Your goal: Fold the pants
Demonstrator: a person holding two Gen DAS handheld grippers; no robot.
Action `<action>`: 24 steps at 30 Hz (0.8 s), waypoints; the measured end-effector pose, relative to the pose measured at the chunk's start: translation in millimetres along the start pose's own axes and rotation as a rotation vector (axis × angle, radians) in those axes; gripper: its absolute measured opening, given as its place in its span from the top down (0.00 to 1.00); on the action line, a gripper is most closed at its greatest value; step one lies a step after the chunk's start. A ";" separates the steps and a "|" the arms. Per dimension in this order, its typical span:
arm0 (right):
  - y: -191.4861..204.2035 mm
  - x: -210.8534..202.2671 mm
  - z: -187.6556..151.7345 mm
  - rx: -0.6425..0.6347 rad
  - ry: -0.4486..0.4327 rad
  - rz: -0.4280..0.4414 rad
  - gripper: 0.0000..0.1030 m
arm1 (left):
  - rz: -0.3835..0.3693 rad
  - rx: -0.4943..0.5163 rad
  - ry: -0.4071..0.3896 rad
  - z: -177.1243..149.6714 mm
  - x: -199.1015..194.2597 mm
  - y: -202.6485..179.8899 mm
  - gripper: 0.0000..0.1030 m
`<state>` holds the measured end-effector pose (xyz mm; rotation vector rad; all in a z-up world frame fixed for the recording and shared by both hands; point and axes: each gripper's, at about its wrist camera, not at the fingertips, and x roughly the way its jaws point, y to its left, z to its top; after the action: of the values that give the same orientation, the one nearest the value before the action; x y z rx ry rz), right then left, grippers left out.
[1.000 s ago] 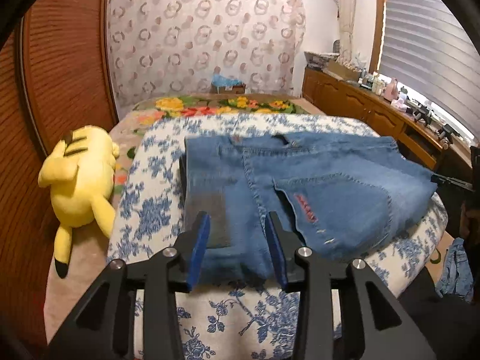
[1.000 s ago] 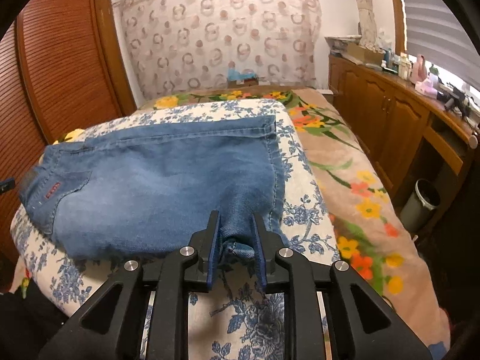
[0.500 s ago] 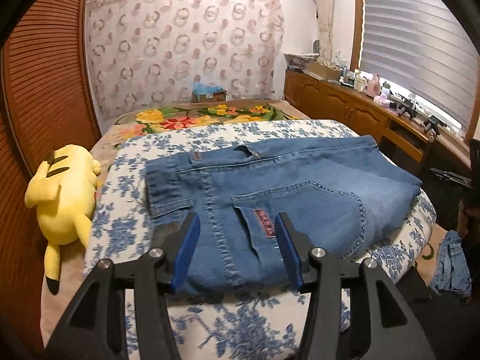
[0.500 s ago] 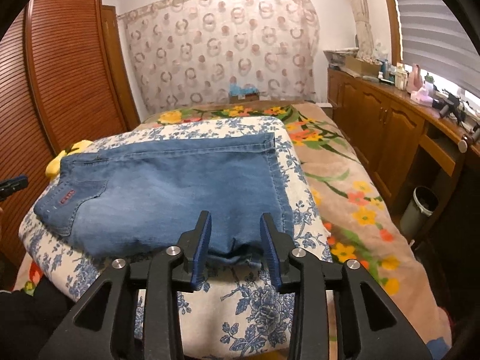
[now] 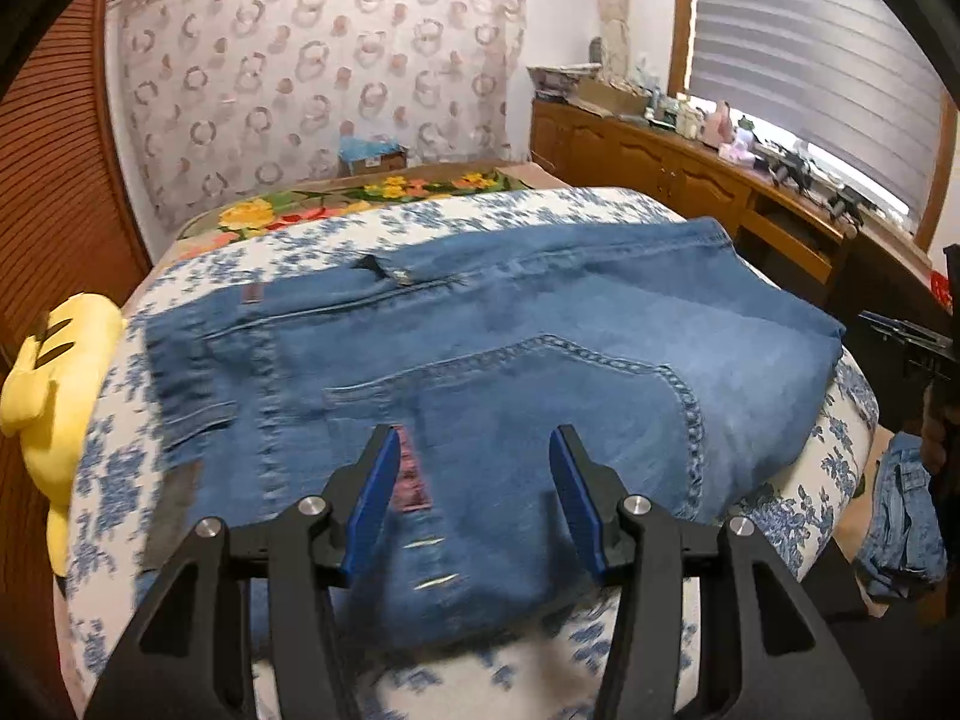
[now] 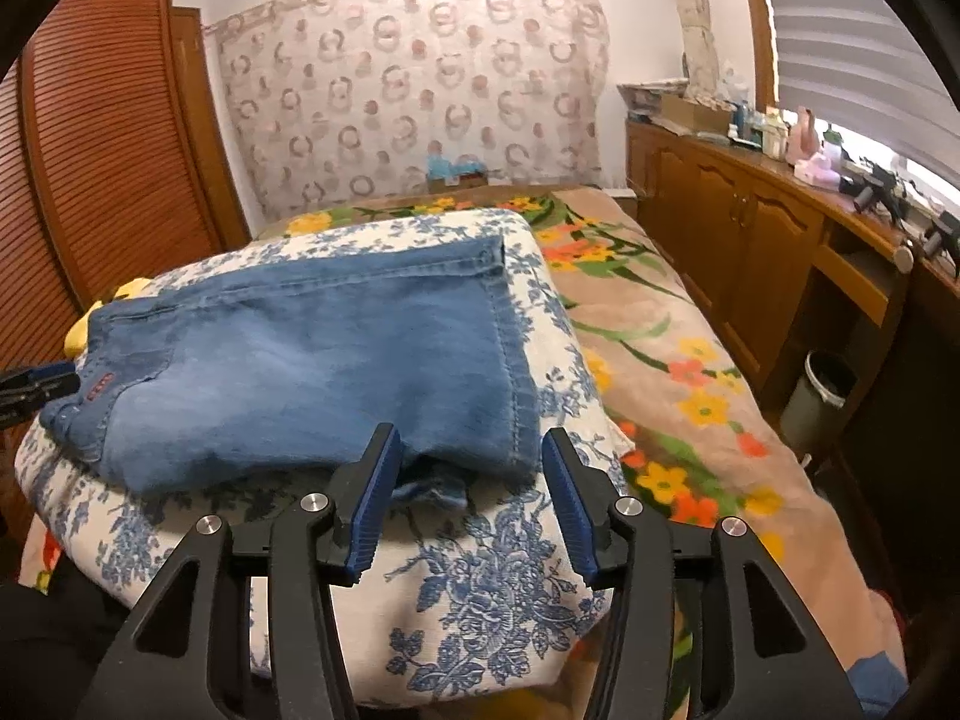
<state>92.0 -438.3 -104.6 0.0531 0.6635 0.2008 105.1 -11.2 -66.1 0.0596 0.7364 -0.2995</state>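
Jeans (image 5: 480, 348) lay folded on a blue-flowered quilt (image 6: 480, 588) that topped the bed, the waist end toward the left gripper and the hem end toward the right one. A back pocket with a red tag faced up at the waist end.

The left gripper (image 5: 474, 492) hung over the near edge of the jeans with its jaws about half open. Its blue pads (image 5: 372, 498) stood either side of the pocket area, the denim showing between them, but they pressed on nothing. That view was blurred, so whether the tips grazed the cloth could not be told.

The right gripper (image 6: 468, 498) had just been opening, and its jaws stood about half open too. The folded corner of the hem lay between the pads (image 6: 375, 492), at 12 o'clock from them, free of both. The pads were apart from the denim on either side.

In the left view a yellow plush toy (image 5: 54, 396) sat at 9 o'clock, beside the quilt and against a slatted wooden door (image 5: 54, 192). More denim (image 5: 900, 528) lay heaped at 3 o'clock, off the bed's edge. In the right view a flowered blanket (image 6: 678, 360) ran along the bed from 1 to 4 o'clock, with wooden cabinets (image 6: 750, 240) beyond it and a bin (image 6: 822, 396) at 3 o'clock on the floor. A patterned curtain (image 6: 420, 90) hung at 12 o'clock behind the bed. Nothing lay on the jeans.
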 end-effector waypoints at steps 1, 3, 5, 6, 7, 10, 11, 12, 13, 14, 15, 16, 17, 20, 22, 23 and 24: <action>-1.0 1.2 -1.0 0.005 0.004 -0.001 0.51 | -0.003 0.005 0.006 1.0 3.9 -4.6 0.50; -4.0 4.2 -1.2 0.018 0.017 0.004 0.51 | -0.013 0.018 0.022 1.8 12.8 -14.4 0.50; -6.1 6.3 -2.6 0.027 0.023 0.008 0.51 | -0.021 0.029 0.040 1.3 19.7 -20.7 0.50; -7.6 7.8 -3.2 0.032 0.028 0.011 0.51 | -0.019 0.033 0.048 0.4 22.5 -23.5 0.50; -9.0 9.2 -3.8 0.039 0.032 0.019 0.51 | -0.013 0.037 0.055 -0.9 25.1 -26.1 0.50; -12.1 13.4 -3.8 0.058 0.042 0.039 0.51 | -0.005 0.028 0.070 -5.0 30.6 -29.1 0.50; -12.5 14.6 -2.6 0.060 0.044 0.039 0.51 | -0.011 0.018 0.073 -6.3 32.0 -28.6 0.50; -13.5 16.6 -1.6 0.062 0.048 0.040 0.51 | -0.020 0.003 0.078 -7.8 33.4 -27.2 0.50; -14.5 19.2 -0.6 0.067 0.053 0.044 0.51 | -0.030 -0.012 0.079 -9.2 34.2 -25.6 0.50; -15.3 21.0 0.4 0.072 0.058 0.051 0.51 | -0.041 -0.024 0.074 -10.9 34.3 -23.9 0.50; -15.7 22.4 1.2 0.077 0.062 0.054 0.51 | -0.048 -0.029 0.070 -11.6 34.3 -22.6 0.50; -16.5 25.5 1.7 0.083 0.070 0.055 0.51 | -0.053 -0.032 0.069 -12.1 34.0 -21.7 0.50; -15.6 27.3 3.1 0.087 0.075 0.055 0.51 | -0.056 -0.034 0.066 -12.8 33.4 -21.5 0.49; -14.9 34.8 4.0 0.106 0.095 0.059 0.51 | -0.050 -0.037 0.058 -15.6 32.2 -23.7 0.49; -11.8 39.9 4.0 0.101 0.112 0.040 0.51 | -0.042 -0.033 0.054 -16.9 31.7 -26.3 0.49; -10.3 40.9 4.2 0.099 0.108 0.037 0.51 | -0.040 -0.031 0.054 -15.1 33.3 -26.3 0.49; -8.8 40.8 4.4 0.097 0.102 0.028 0.55 | -0.040 -0.030 0.053 -15.6 32.7 -26.7 0.49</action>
<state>127.5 -438.6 -127.0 0.1459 0.7747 0.1995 110.1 -42.4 -98.2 0.0241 0.7954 -0.3263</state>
